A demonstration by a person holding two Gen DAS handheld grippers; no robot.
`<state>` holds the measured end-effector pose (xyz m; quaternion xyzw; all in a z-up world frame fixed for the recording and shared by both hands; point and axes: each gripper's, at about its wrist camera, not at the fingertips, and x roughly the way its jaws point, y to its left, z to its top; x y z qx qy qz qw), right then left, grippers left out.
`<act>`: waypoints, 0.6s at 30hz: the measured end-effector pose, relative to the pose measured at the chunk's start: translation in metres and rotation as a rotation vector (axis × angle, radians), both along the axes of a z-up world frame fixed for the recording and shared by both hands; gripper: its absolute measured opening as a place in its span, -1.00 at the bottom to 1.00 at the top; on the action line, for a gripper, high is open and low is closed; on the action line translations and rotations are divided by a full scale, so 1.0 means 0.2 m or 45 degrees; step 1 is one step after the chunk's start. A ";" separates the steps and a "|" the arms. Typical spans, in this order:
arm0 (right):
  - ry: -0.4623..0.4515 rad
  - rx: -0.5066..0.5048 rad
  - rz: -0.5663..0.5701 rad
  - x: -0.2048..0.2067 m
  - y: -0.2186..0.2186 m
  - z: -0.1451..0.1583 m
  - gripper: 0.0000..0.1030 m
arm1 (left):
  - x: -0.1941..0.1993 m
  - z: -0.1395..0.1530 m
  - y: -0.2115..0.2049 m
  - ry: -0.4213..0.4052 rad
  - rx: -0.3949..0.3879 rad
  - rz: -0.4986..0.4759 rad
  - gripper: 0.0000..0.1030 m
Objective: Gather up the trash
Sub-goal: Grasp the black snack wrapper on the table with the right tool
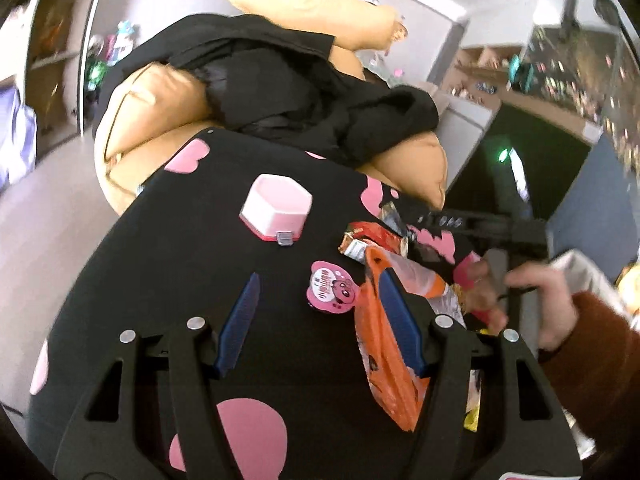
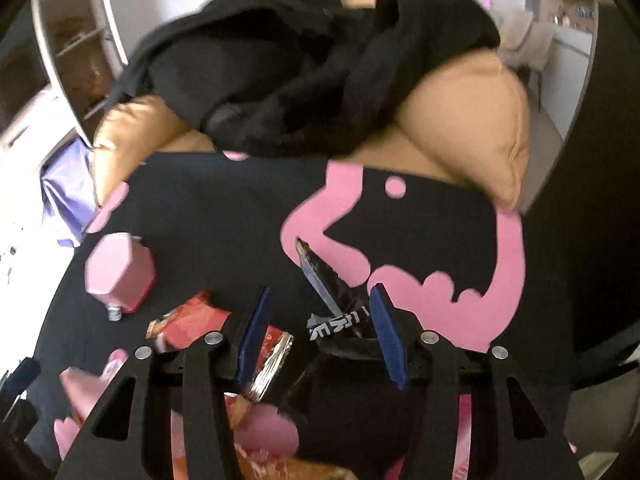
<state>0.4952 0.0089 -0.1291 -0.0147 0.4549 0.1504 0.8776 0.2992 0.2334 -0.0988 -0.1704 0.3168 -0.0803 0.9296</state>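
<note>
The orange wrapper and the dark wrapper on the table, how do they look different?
The orange wrapper is bright orange with a clear patch; the dark wrapper is black and glossy with white lettering. The orange wrapper lies under the left gripper's right-hand finger, outside its open jaws; the dark wrapper lies between the right gripper's open fingers, not pinched. Both are crumpled snack packets on the black-and-pink table.

A black surface with pink spots is sitting in front of a tan sofa. A black piece of clothing is lying over the sofa cushions. A small pink and white box is standing on the surface. Shelves are showing behind, blurred.
</note>
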 end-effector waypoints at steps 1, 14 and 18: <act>0.019 -0.021 -0.009 0.01 0.01 -0.03 -0.06 | 0.00 0.00 0.02 0.002 -0.030 0.004 0.15; 0.102 0.007 0.007 0.01 -0.04 -0.05 -0.38 | -0.02 -0.04 0.02 0.057 -0.058 -0.001 0.15; 0.005 0.075 0.048 -0.16 -0.10 0.13 -0.38 | -0.05 -0.04 -0.02 0.066 -0.036 -0.014 0.15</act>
